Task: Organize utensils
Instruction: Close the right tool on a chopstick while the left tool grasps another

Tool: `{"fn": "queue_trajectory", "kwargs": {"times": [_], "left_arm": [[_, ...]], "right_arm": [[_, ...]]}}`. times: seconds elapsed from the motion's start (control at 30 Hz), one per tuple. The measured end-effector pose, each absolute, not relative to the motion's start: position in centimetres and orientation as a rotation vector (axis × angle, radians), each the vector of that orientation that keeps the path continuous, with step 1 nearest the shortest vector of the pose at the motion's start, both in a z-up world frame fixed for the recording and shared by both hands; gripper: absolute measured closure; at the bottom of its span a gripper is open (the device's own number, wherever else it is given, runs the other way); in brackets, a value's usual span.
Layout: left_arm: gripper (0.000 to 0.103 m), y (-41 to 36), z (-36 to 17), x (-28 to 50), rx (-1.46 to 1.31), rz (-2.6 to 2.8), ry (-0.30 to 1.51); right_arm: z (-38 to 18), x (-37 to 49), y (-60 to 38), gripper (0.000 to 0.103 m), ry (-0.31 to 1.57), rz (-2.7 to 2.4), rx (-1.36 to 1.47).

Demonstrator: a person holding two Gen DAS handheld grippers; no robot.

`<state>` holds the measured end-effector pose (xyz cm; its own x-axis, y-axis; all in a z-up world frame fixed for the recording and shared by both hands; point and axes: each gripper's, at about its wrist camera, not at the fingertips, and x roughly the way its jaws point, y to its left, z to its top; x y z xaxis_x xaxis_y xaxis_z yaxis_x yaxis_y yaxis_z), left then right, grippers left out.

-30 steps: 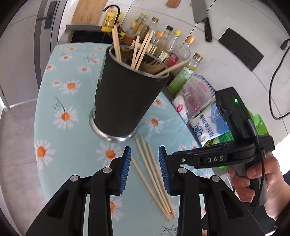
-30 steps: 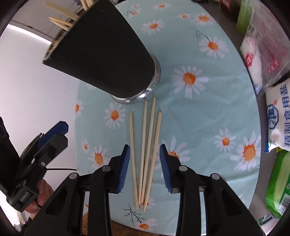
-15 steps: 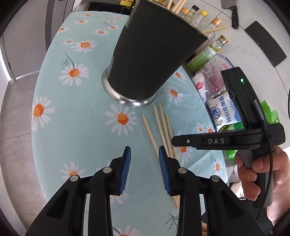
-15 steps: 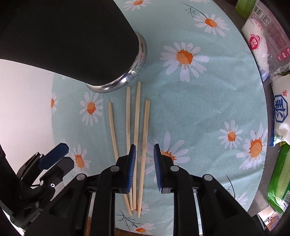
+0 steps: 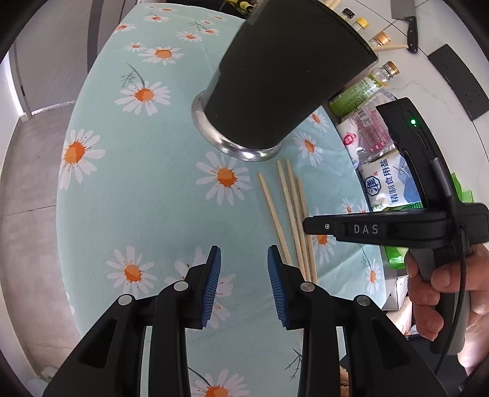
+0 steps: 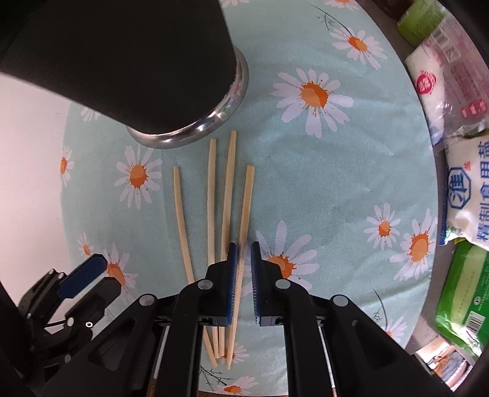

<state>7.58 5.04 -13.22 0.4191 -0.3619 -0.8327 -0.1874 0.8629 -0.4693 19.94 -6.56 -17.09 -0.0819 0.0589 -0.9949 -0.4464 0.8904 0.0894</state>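
Several wooden chopsticks point(image 6: 227, 195) lie side by side on the daisy tablecloth point(image 6: 305, 171), just in front of the black utensil cup point(image 6: 128, 61) with its steel base. My right gripper point(image 6: 243, 253) is low over them, its jaws narrowed around the rightmost chopstick point(image 6: 247, 198) with a small gap left. In the left wrist view the chopsticks point(image 5: 290, 207) lie right of my left gripper point(image 5: 243, 259), which is open and empty above the cloth. The cup point(image 5: 287, 73) stands ahead and holds more chopsticks. The right gripper's body point(image 5: 382, 229) shows over the chopsticks.
Salt and seasoning bags point(image 6: 467, 189) and a green packet point(image 6: 458, 293) lie along the table's right edge. Sauce bottles point(image 5: 360, 88) stand behind the cup. A cleaver point(image 5: 406, 12) hangs on the wall. The table edge drops off at the left point(image 5: 61, 189).
My right gripper has come down onto the chopsticks and its jaws have narrowed around the rightmost one. My left gripper has drawn back and left from the cup, staying open.
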Motion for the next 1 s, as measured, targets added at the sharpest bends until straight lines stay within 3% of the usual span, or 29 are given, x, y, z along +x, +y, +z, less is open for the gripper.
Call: {"fn": "queue_trajectory", "kwargs": {"times": [0.37, 1.0], "left_arm": [[0.072, 5.9, -14.0, 7.5, -0.584, -0.079, 1.172], [0.072, 3.1, -13.9, 11.8, -0.674, -0.051, 1.368]], "right_arm": [[-17.3, 18.7, -5.3, 0.097, 1.613, 0.426, -0.303], [-15.4, 21.6, -13.7, 0.097, 1.624, 0.597, -0.023]]}}
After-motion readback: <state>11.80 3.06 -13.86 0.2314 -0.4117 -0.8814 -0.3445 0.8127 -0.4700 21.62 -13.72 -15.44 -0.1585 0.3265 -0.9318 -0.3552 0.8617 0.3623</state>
